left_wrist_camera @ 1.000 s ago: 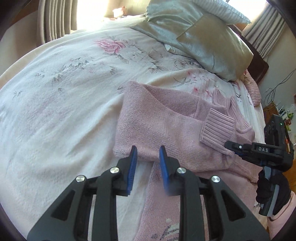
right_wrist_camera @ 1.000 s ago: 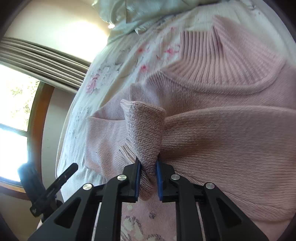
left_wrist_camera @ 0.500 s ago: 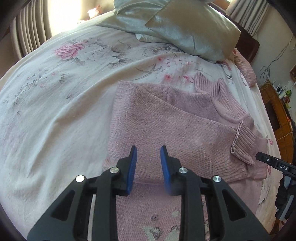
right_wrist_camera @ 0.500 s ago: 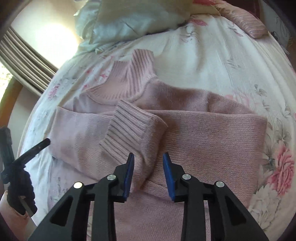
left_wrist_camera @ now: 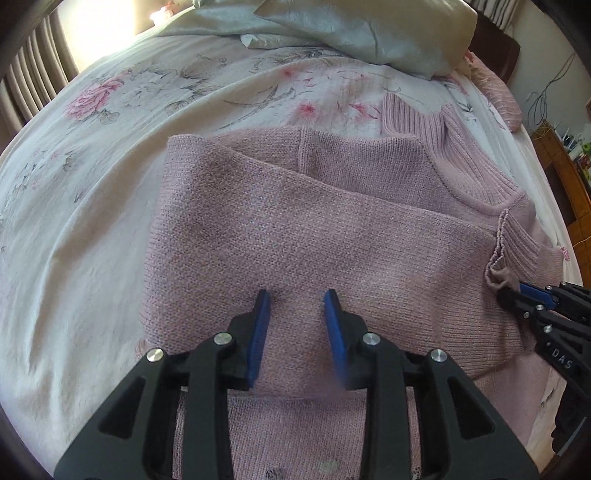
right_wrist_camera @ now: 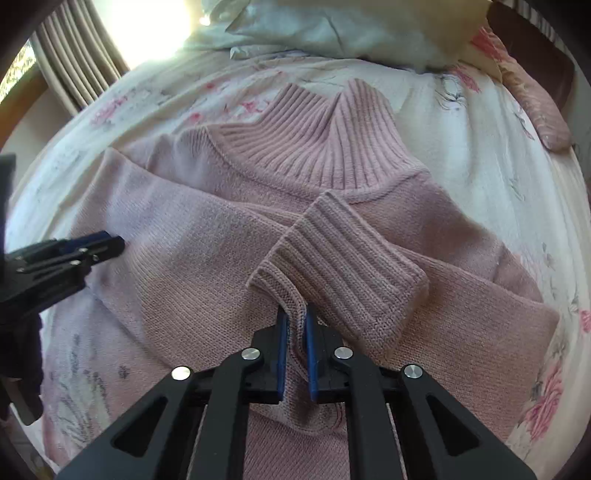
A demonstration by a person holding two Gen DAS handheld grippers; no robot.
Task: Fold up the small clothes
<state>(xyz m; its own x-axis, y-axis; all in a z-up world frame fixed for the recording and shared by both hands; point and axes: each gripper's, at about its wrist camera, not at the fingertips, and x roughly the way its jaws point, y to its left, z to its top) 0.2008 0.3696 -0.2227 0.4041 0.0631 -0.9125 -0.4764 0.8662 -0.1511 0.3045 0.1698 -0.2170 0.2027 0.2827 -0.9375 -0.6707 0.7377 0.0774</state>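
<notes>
A pink knit sweater lies on the bed with both sleeves folded across its chest and its ribbed collar pointing away. My left gripper is open just above the folded left sleeve, with nothing between its blue pads. My right gripper is shut on the near edge of the ribbed sleeve cuff, and a fold of knit is pinched between the pads. In the left wrist view, the right gripper comes in from the right edge and pinches the cuff. The left gripper shows at the left of the right wrist view.
The sweater rests on a white floral bedspread. Grey-green pillows are piled at the head of the bed. A pink knitted item lies at the far right edge. Curtains hang on the left, and a wooden cabinet stands on the right.
The right gripper held the sleeve, opened half a second ago, and has now shut again on the cuff's edge. The left gripper moved forward over the sweater and stayed open.
</notes>
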